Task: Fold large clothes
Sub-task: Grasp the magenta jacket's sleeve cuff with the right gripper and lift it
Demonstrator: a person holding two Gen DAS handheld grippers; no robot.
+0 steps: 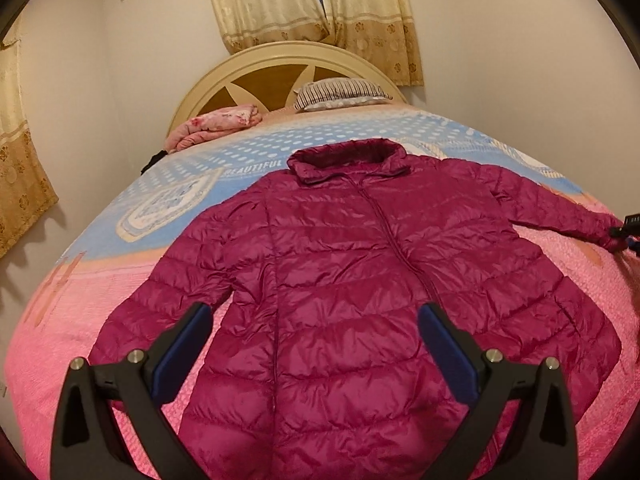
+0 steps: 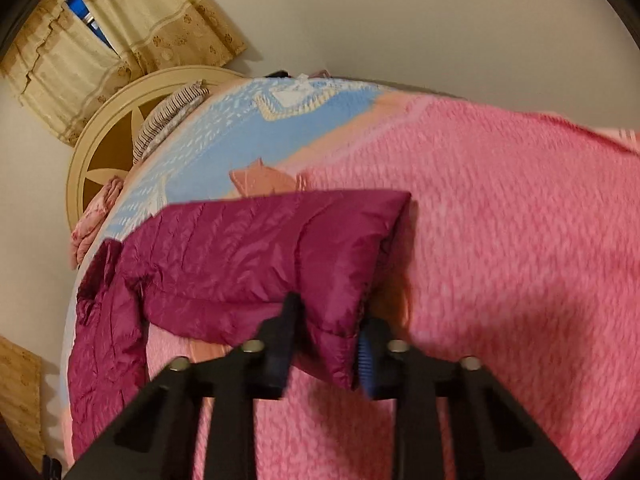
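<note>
A magenta quilted puffer jacket [image 1: 360, 280] lies spread out, front up and zipped, on the bed, its collar toward the headboard. My left gripper [image 1: 316, 312] hovers open over the jacket's lower left part, one finger near the left sleeve, nothing between its pads. In the right wrist view my right gripper [image 2: 332, 312] is shut on the cuff end of the jacket's right sleeve [image 2: 280, 248], which stretches away to the left. From the left wrist view that gripper [image 1: 626, 226] shows only as a dark bit at the sleeve's far end.
The bed cover [image 1: 80, 340] is pink near me and blue with white dots farther off. A striped pillow [image 1: 344, 94] and a folded pink blanket [image 1: 216, 124] lie by the cream headboard [image 1: 256, 80]. Curtains [image 1: 320, 8] hang behind, and walls are close on both sides.
</note>
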